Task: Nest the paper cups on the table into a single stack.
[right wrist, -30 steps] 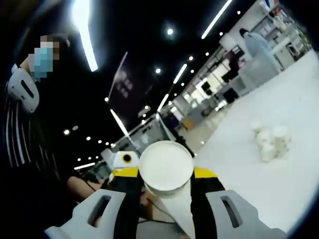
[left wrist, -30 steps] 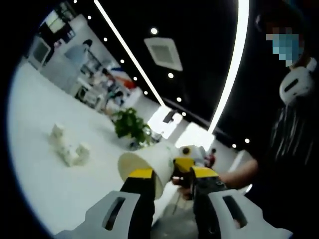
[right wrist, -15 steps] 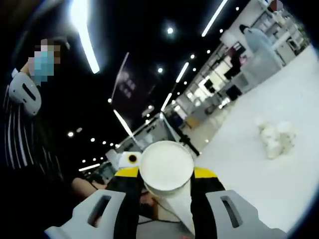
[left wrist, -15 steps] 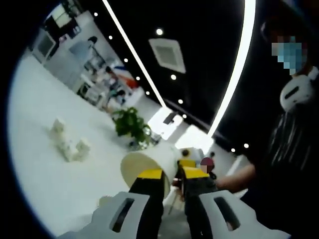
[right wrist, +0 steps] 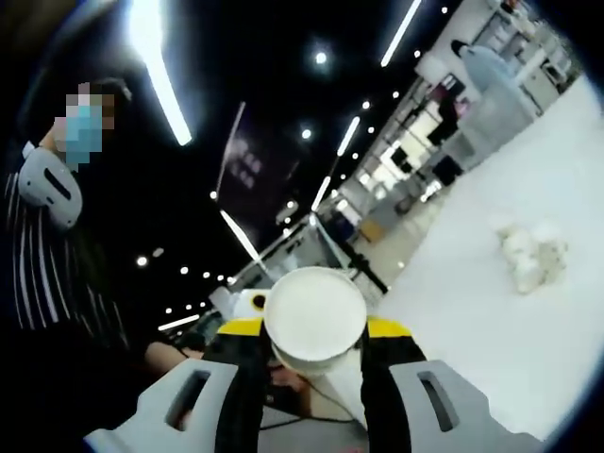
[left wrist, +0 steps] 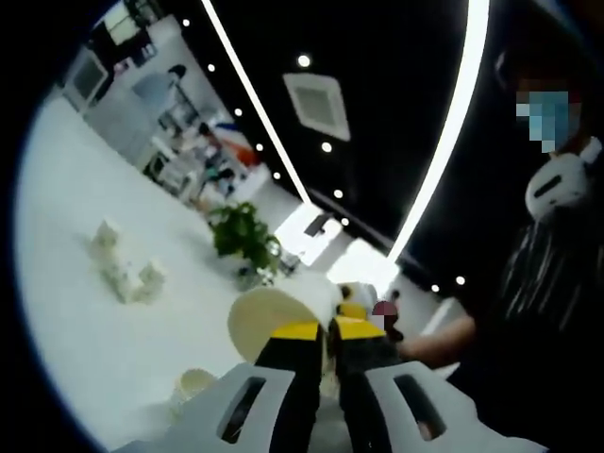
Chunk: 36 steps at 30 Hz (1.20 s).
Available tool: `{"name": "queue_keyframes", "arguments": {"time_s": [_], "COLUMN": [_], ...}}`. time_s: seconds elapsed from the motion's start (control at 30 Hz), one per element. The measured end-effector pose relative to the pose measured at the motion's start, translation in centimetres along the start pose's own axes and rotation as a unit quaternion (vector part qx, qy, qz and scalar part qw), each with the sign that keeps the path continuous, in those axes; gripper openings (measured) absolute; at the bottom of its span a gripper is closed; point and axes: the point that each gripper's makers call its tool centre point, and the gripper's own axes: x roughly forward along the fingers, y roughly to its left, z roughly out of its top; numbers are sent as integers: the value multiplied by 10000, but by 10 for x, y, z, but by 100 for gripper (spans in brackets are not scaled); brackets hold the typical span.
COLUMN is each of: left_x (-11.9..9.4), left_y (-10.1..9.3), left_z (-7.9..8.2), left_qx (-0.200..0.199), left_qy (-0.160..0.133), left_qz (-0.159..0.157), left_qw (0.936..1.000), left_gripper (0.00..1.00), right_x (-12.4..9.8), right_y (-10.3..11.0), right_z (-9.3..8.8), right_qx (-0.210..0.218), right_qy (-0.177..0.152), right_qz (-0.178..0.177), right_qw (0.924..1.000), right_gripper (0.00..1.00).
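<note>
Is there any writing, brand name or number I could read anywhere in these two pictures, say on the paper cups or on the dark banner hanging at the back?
None can be read.
The dark banner in the right gripper view carries pale marks, too blurred to read.
The paper cup in the right gripper is plain white.
The paper cup in the left gripper shows no print either.
</note>
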Motion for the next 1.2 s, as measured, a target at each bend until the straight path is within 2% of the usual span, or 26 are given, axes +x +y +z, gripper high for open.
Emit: {"name": "queue_keyframes", "arguments": {"time_s": [0.13,0.47,0.63,0.87,1.03,1.2], "left_x": [2,9,9,9,9,10], "left_y": [-4,-12,-13,-10,-9,-10], "left_z": [0,3,12,12,13,13], "left_qx": [-28,182,367,471,460,548], "left_qy": [99,322,300,555,634,757], "left_qz": [-58,-96,-33,45,60,58], "left_qw": [9999,9993,9989,9973,9969,9956], "left_gripper": [0,0,0,0,0,0], "right_x": [-1,-5,-10,-16,-25,-33], "right_y": [0,1,2,4,-3,-11], "right_z": [0,6,10,18,22,25], "right_qx": [-90,-319,-412,-656,-829,-970], "right_qy": [18,-35,-126,-245,-308,-367], "right_qz": [16,34,14,-27,-201,-428], "right_qw": [10000,9995,9991,9975,9959,9937], "right_gripper": [36,37,39,41,43,49]}}
